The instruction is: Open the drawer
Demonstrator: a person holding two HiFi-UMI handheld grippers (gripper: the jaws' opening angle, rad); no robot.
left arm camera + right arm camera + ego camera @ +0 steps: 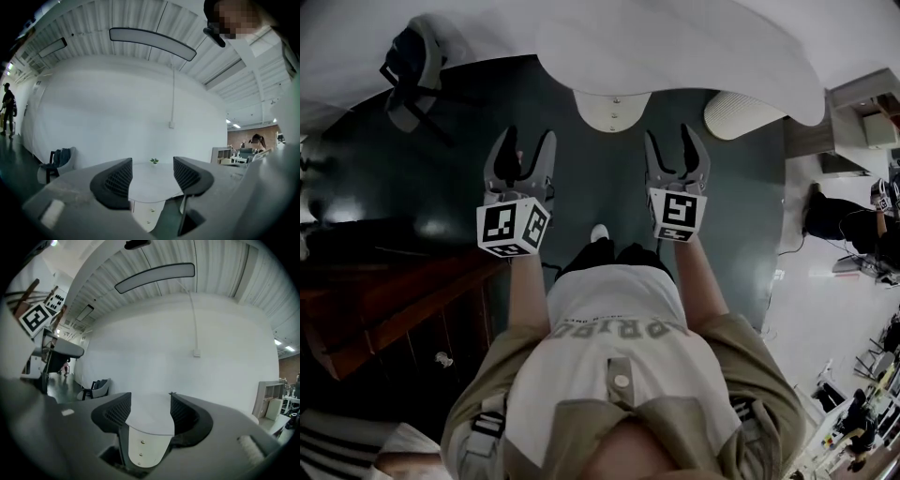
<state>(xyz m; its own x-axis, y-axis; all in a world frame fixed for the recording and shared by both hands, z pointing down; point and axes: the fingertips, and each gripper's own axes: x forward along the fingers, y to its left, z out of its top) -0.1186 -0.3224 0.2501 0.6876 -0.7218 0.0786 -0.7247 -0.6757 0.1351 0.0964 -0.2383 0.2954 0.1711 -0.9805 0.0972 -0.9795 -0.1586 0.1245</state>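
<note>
A white drawer unit (612,111) with small knobs stands under the curved white table (694,47), straight ahead of me. The left gripper view looks at this drawer unit (148,213) low between the jaws, and in the right gripper view the drawer unit (142,451) shows three knobs. My left gripper (528,150) and right gripper (671,141) hover side by side above the dark floor, short of the unit and touching nothing. The left gripper (152,176) and the right gripper (150,413) are both open and empty.
A dark wooden cabinet (384,300) with a small knob (442,359) stands close at my left. A chair (412,75) with clothes on it sits far left by the table. A white ribbed round object (741,114) lies to the right. People and desks are at the far right.
</note>
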